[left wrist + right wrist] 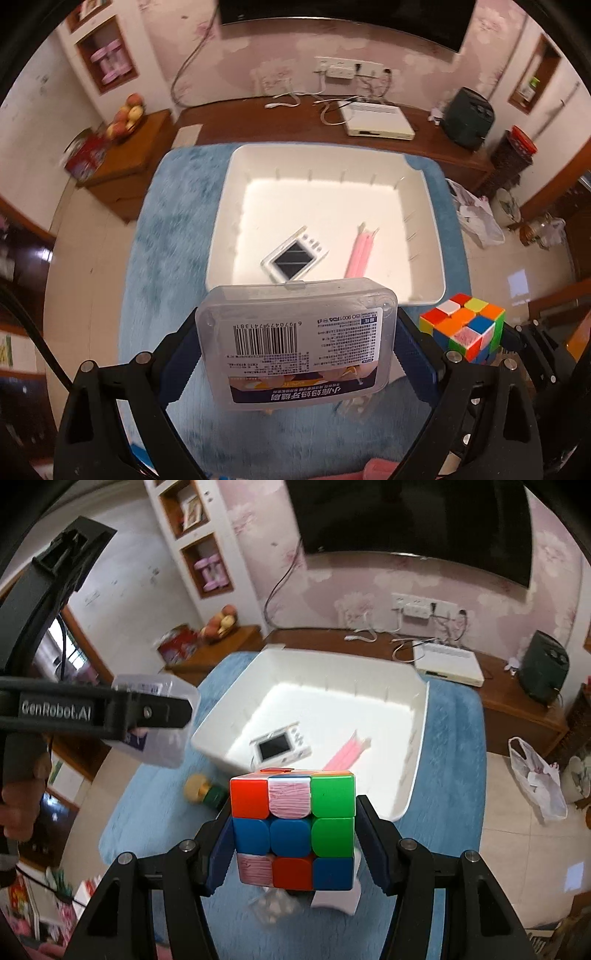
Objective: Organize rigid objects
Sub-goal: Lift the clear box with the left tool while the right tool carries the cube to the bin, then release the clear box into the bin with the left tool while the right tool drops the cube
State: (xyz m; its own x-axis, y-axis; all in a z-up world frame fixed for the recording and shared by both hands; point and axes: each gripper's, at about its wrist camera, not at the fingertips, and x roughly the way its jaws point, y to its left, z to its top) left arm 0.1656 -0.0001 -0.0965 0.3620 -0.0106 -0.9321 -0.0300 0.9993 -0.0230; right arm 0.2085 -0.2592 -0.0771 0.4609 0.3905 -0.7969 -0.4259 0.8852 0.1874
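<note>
My left gripper (295,343) is shut on a clear plastic box (295,339) with a barcode label, held above the blue mat just short of the white bin (325,155). The box and gripper also show in the right wrist view (155,716). My right gripper (293,830) is shut on a Rubik's cube (293,827), held above the mat before the bin (417,746); the cube shows at right in the left wrist view (463,326). In the bin lie a small white device with a screen (295,254) and pink sticks (360,251).
A blue fluffy mat (166,240) covers the table. A small green bottle with a beige cap (205,792) and a small clear bag (273,904) lie on the mat. A wooden cabinet (258,114) with a white set-top box stands behind. Plastic bags lie on the floor at right.
</note>
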